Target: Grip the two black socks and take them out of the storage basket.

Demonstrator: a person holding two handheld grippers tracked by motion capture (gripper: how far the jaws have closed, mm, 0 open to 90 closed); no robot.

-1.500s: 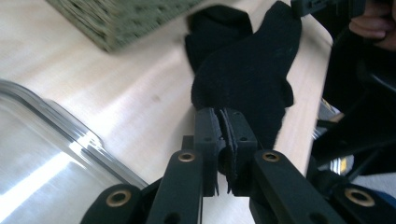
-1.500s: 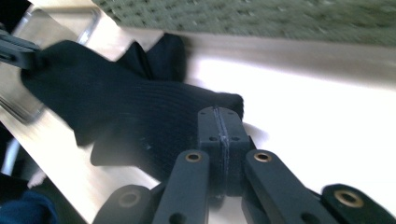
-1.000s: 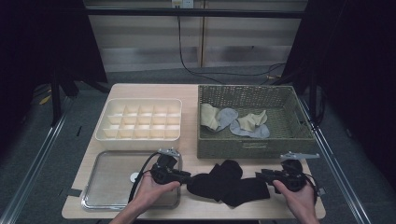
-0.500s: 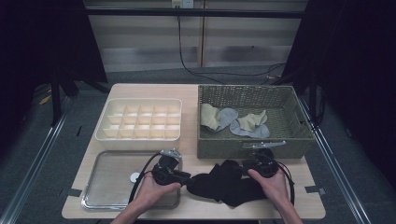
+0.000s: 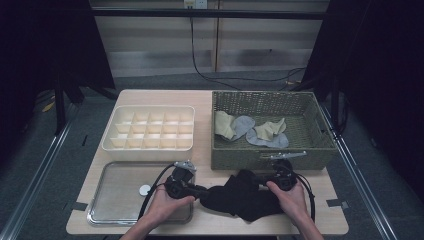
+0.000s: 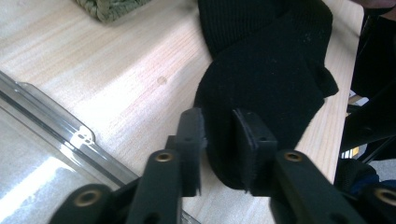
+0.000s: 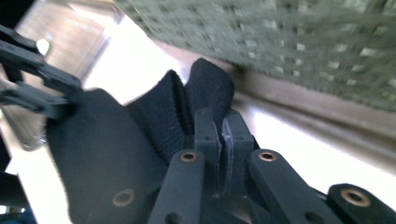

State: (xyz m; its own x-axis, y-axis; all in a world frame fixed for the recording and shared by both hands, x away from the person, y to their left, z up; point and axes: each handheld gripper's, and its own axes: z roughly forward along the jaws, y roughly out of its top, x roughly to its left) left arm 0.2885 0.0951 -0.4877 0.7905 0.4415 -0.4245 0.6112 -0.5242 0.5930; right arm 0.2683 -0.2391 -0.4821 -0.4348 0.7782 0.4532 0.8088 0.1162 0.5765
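On the desk (image 5: 210,100) just in front of the wicker basket (image 5: 270,127), the black sock (image 5: 240,196) now has both ends engaged: the right hand-held gripper (image 5: 264,179) has moved in and clamped its upper edge, while the left hand-held gripper (image 5: 204,190), jaws just narrowing, straddles the toe without pinching, so lifting looks close.

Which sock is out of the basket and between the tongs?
The black sock, on the table in front of the basket. The cream and grey socks all lie inside the basket.
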